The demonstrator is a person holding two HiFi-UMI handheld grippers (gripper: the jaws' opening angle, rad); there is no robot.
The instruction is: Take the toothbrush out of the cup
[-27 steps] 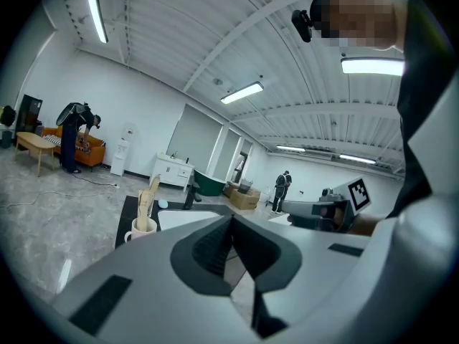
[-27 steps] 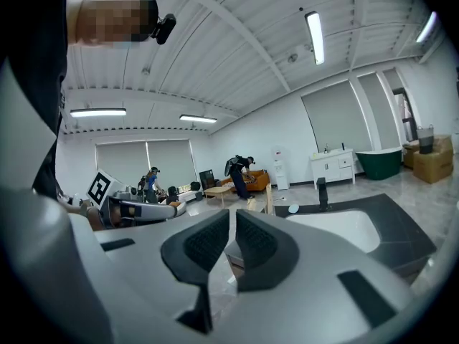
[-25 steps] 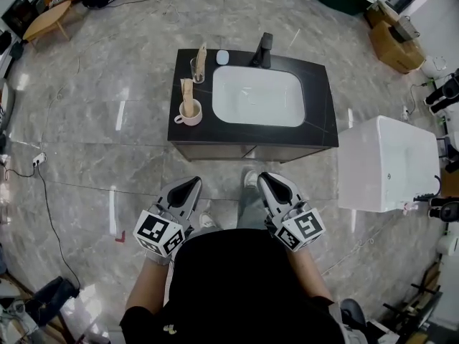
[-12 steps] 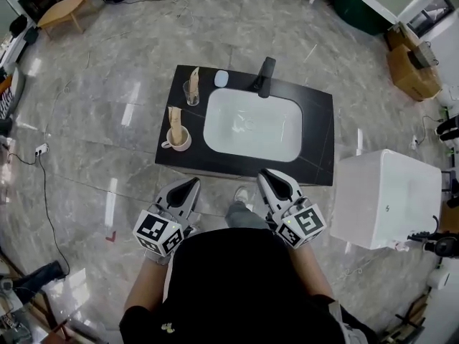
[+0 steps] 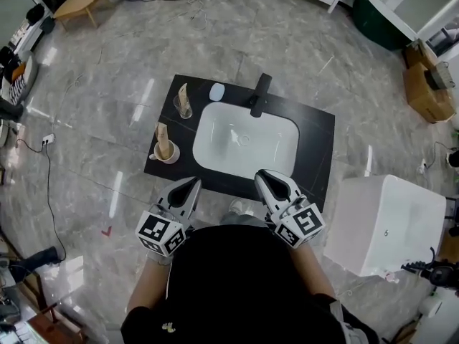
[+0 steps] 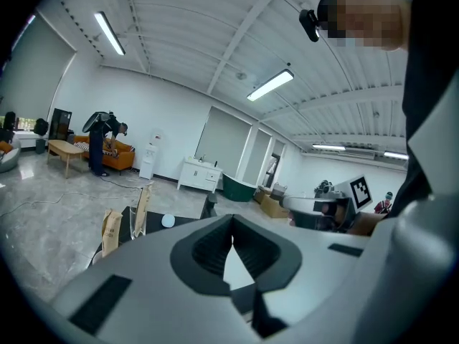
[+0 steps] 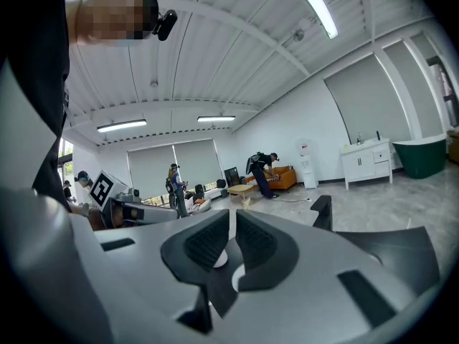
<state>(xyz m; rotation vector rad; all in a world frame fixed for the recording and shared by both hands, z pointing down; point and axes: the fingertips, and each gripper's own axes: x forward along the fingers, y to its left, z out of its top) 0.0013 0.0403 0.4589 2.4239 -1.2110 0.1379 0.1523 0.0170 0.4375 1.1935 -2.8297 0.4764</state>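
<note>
**Grippers shut, cup not reached**

Left gripper (image 5: pixel 192 183) and right gripper (image 5: pixel 264 175): jaws pressed together, empty, held close to the body, probably since nothing's in reach. Toothbrush (image 5: pixel 162 135) stands paper-wrapped in the white cup (image 5: pixel 170 155) on the counter (image 5: pixel 315 136), left of the sink (image 5: pixel 222 145). Wrapper print's too small to read.

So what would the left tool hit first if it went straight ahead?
Likely the black countertop near the white basin's front-left corner, not the mug, which stands off to the left; depth is unclear.
</note>
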